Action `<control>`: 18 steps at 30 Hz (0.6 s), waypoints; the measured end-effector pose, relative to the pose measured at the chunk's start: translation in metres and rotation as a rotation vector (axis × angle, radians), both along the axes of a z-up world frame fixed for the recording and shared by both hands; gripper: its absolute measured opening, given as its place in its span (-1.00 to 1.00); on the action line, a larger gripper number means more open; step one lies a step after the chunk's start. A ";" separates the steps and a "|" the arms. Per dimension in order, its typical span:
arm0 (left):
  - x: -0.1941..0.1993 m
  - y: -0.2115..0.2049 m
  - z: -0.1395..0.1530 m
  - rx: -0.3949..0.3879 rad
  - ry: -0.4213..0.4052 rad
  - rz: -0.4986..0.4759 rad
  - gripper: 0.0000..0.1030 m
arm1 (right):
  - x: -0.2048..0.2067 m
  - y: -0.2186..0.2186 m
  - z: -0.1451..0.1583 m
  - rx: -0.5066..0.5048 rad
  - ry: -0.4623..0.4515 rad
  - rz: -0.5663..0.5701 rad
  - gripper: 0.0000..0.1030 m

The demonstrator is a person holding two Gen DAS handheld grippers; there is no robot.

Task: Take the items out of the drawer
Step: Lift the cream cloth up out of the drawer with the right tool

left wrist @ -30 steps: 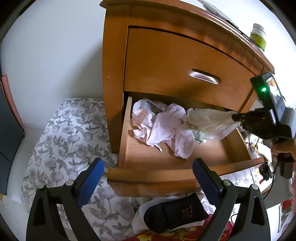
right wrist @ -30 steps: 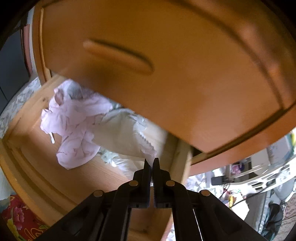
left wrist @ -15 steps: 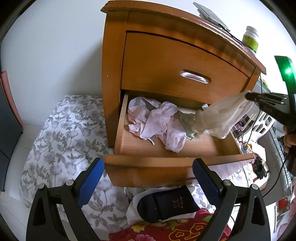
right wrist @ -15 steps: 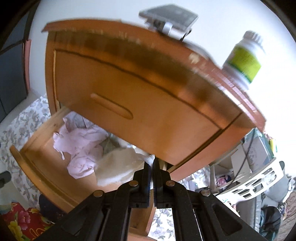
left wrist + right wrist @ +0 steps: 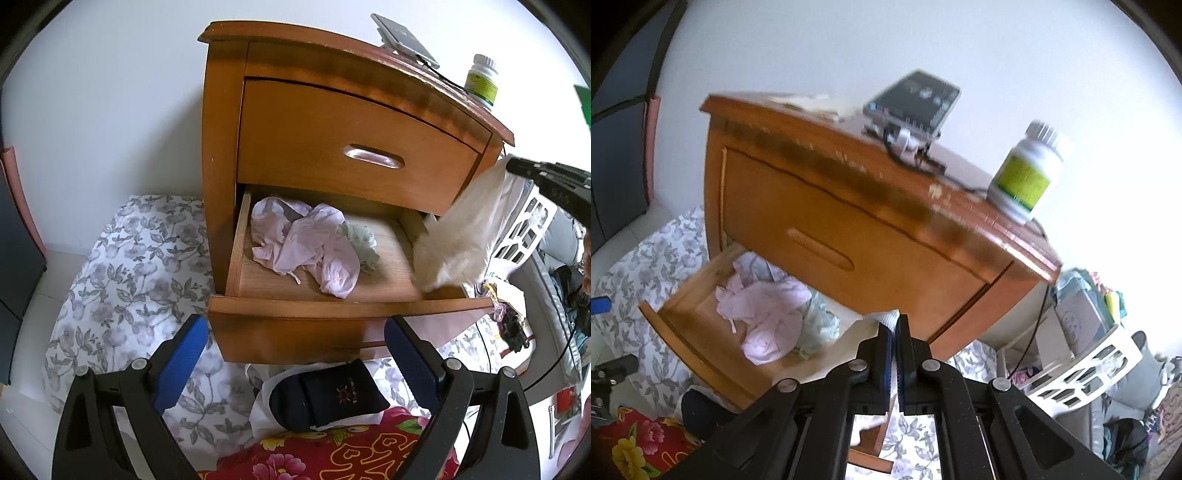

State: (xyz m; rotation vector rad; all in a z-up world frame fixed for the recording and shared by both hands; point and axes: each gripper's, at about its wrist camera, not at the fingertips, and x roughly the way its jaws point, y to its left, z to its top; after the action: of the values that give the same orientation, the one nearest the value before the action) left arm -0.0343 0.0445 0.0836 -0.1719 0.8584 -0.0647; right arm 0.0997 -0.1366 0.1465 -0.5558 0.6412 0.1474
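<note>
The drawer [image 5: 347,310], mid-frame, has just given up a cream cloth [image 5: 461,236]: the right gripper [image 5: 894,328], clamped tight on its top edge, has lifted it clear to the right edge. The left gripper [image 5: 295,354] hangs wide open, empty. Pink clothes [image 5: 306,243] remain inside; nothing blocks them.
</note>
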 end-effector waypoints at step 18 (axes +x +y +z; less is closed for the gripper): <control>-0.018 -0.009 0.013 0.022 -0.032 -0.014 0.87 | -0.071 0.015 0.068 0.071 -0.165 0.121 -0.96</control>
State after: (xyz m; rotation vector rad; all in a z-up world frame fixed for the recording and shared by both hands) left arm -0.0522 0.0352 0.0966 -0.1436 0.8280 -0.0708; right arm 0.0289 -0.1211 0.2150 -0.5324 0.4403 0.2347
